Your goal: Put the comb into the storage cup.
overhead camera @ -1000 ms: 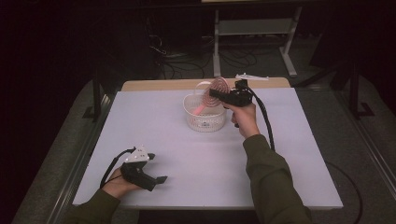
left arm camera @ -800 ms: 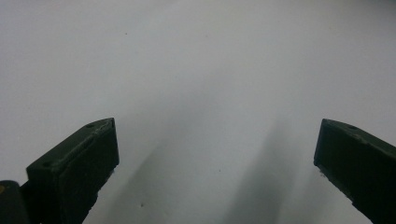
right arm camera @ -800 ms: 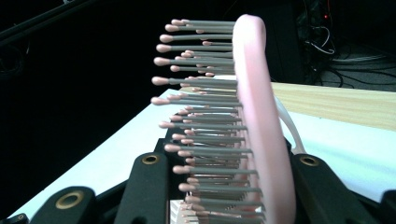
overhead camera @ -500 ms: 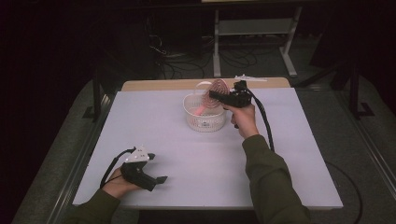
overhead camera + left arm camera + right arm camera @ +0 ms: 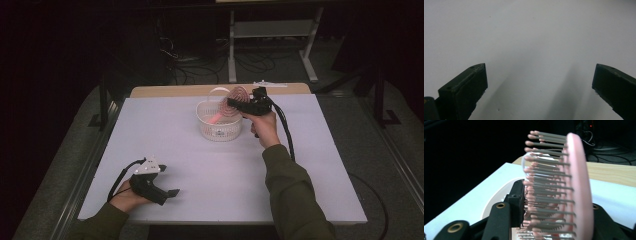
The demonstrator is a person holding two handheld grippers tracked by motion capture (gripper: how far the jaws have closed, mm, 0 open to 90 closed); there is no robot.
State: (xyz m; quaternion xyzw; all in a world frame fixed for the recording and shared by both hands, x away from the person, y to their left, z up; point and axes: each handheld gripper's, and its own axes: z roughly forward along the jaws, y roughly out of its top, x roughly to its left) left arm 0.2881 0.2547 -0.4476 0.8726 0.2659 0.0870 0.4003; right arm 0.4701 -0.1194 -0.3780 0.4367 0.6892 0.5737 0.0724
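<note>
Hairbrush (image 5: 239, 96) in pink, held at the far side of the table (image 5: 200, 170) by the right gripper (image 5: 239, 105), is the thing in hand. In the high view its round head stands just above the far-right rim of a white basket (image 5: 219, 126), and its handle slants down into that basket. The right gripper view gives the close look: the brush (image 5: 574, 190) stands on edge between the two black jaws, its flat back against the jaw on that view's right and its grey, pink-tipped bristles pointing toward the jaw on the left. The jaws have just been easing apart a little, yet the brush is between them and the pads press on it from both sides (the bristle tips meet the left pad low in that view). The person's right hand (image 5: 264, 127) grips the tool from below, with the cable trailing back along a dark green sleeve (image 5: 295, 195).

Near the front-left corner of the table, well apart from the basket, the left gripper (image 5: 172, 193) rests in the person's left hand. Its own view shows its jaws spread wide over bare white tabletop (image 5: 531, 42), with nothing between them.

Behind the white surface a strip of wooden board (image 5: 190, 90) runs along the far edge.
</note>
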